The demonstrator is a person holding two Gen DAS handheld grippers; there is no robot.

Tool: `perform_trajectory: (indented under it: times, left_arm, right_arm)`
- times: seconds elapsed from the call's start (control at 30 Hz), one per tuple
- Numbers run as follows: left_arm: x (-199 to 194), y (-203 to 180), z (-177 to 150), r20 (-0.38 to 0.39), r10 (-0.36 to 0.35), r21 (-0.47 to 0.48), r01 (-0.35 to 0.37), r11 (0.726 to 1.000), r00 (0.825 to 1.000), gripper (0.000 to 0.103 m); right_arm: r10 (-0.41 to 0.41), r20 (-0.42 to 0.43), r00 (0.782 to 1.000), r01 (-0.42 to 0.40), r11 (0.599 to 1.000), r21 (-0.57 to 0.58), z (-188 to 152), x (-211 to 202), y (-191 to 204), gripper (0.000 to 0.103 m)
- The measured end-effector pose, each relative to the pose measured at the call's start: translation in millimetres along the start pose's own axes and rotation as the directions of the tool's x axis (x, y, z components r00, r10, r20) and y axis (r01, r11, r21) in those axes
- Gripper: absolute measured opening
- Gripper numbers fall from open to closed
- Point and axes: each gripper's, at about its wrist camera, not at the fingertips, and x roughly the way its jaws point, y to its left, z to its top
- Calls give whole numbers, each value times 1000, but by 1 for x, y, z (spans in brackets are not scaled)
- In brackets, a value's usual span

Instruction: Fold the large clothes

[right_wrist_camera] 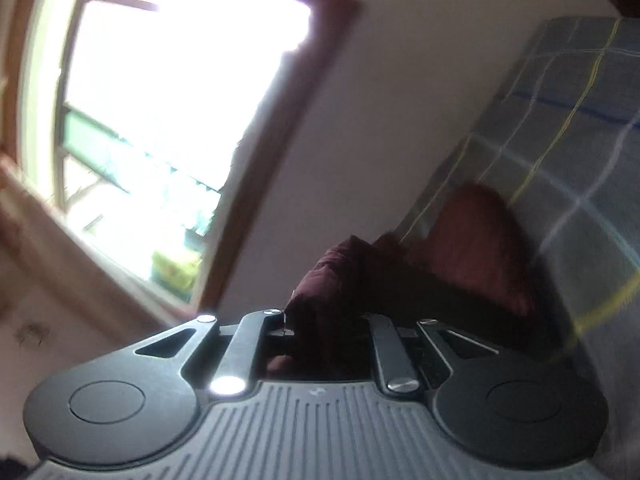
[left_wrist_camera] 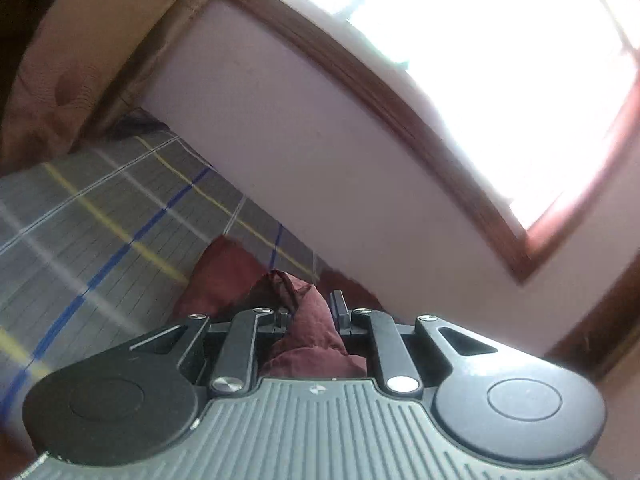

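Observation:
A dark maroon garment (left_wrist_camera: 312,320) is bunched between the jaws of my left gripper (left_wrist_camera: 310,312), which is shut on it and lifted above the bed. More of the cloth hangs down toward the checked bedsheet (left_wrist_camera: 100,208). In the right wrist view my right gripper (right_wrist_camera: 326,320) is shut on another part of the same maroon garment (right_wrist_camera: 460,248), which drapes to the right over the checked bedsheet (right_wrist_camera: 560,152). Both views are tilted and blurred.
A pale wall (left_wrist_camera: 300,152) runs behind the bed. A bright window with a brown wooden frame (left_wrist_camera: 460,160) is above it, also seen in the right wrist view (right_wrist_camera: 280,140). A patterned brown curtain (left_wrist_camera: 80,40) hangs at the left.

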Motion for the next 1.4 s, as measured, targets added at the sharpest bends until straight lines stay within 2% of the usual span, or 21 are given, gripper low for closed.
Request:
perform_trajectory:
  times: [0.17,0.3,0.4,0.47,0.5,0.53,0.63,0.7,0.73,0.8,0.87,0.9,0.93,1.03,1.07,1.13,1.2,1.27,1.33,1.37,1.4]
  left_arm:
    - [103,1,20,-50,120,-15,-121,993,991,27]
    - [173,10,14,-120,228,32,-226,974,966,31]
    - [188,17,10,-113,208,-1,-209,978,972,37]
    - [183,18,13,-92,168,-10,-170,985,982,51]
    - [175,16,13,-70,149,2,-149,989,986,69]
    - [165,12,14,-31,142,32,-141,989,989,96]
    - [127,-9,10,134,151,156,-171,973,979,103]
    - [113,-21,8,136,115,234,-145,961,984,103]
    - [107,-29,5,131,104,260,-136,956,986,102]
    - [100,-46,-6,118,55,315,-90,945,991,96]
    - [99,-77,-25,98,22,453,-64,889,995,79]
    - [101,-94,-36,86,5,531,-50,846,996,65]
    - [105,-110,-48,71,-8,597,-36,802,997,59]
    - [131,-142,-76,14,-9,730,-4,684,1000,51]
    - [144,-150,-84,17,3,775,-15,632,1000,49]
    - [167,-161,-97,51,16,857,-51,513,999,47]
    - [191,-162,-99,44,27,895,-51,443,999,47]
    - [219,-156,-96,53,62,910,-74,407,997,47]
    - [245,-143,-94,35,123,913,-81,400,992,47]
    - [259,-133,-93,14,168,906,-83,416,986,47]
    - [268,-123,-90,-19,193,885,-74,459,981,47]
  right_arm:
    - [-137,1,991,136,985,102,43,73,-43,18]
    - [-255,-16,967,255,954,159,51,127,-87,25]
    - [-252,-15,968,251,953,172,56,144,-105,31]
    - [-208,26,978,199,960,199,59,136,-104,49]
    - [-162,63,985,147,969,197,60,126,-98,79]
    - [-121,115,986,99,979,179,60,113,-89,100]
    - [-30,195,980,19,998,59,60,86,-59,103]
    - [-63,151,986,83,988,-128,53,82,-25,103]
    - [-83,142,986,115,966,-230,46,83,-9,103]
    - [-161,116,980,196,870,-452,22,98,26,97]
    - [-261,90,961,256,723,-642,-7,126,52,66]
    - [-304,76,950,268,662,-700,-19,138,59,44]
    - [-340,69,938,275,607,-746,-32,152,63,34]
    - [-399,73,914,275,476,-836,-56,196,67,30]
    - [-412,79,908,275,441,-854,-59,209,65,30]
    - [-416,83,906,262,394,-881,-61,228,60,30]
    - [-428,82,900,249,349,-903,-57,245,54,30]
    - [-446,63,893,225,321,-920,-56,263,47,30]
    - [-474,46,879,214,307,-928,-51,281,35,28]
    - [-480,32,877,209,320,-924,-51,289,28,25]
    - [-489,26,872,213,333,-919,-50,296,22,24]
